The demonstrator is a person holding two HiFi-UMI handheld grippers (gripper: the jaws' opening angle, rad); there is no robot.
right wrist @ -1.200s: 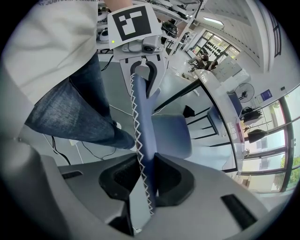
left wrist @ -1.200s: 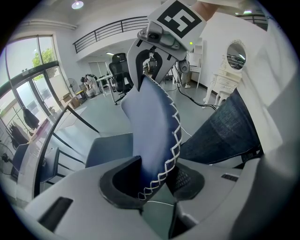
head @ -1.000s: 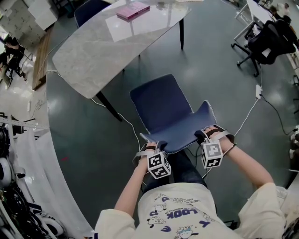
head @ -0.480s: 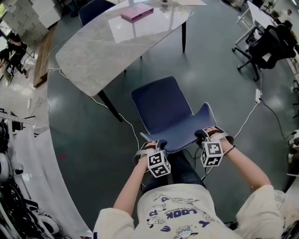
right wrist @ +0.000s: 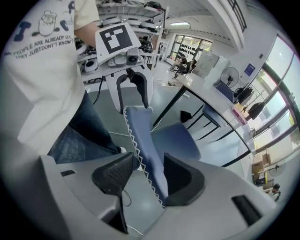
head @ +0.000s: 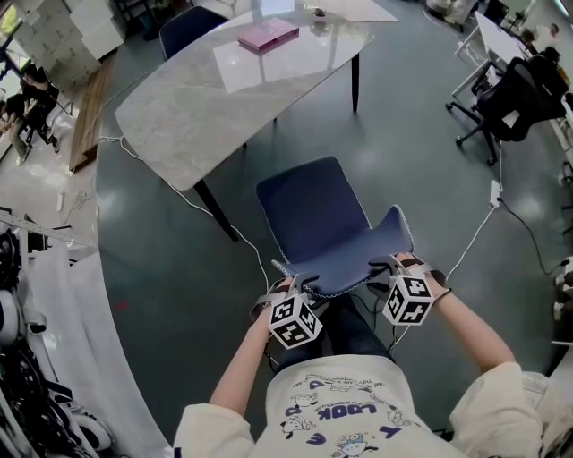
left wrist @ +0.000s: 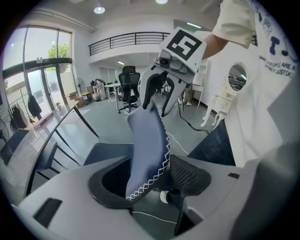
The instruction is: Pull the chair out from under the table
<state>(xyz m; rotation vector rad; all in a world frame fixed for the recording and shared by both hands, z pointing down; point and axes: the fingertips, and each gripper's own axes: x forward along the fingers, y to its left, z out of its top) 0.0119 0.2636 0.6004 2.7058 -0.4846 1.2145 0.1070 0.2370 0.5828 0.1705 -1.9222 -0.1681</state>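
The dark blue chair stands pulled out from the grey marble table, its backrest towards me. My left gripper straddles the backrest's left top corner. My right gripper straddles the right corner. In the left gripper view the white-stitched backrest edge runs between the jaws of the left gripper, which are opening, with a gap to the right pad. In the right gripper view the backrest edge lies between the opening jaws of the right gripper, clear of the left pad.
A pink book lies on the table's far end. A second blue chair stands behind the table. A black office chair is at the right. White cables trail over the floor beside the chair. My legs are right behind the backrest.
Both grippers have lifted a little and rolled at the backrest's top edge, their marker cubes now tilted. The chair has stayed where it stood.
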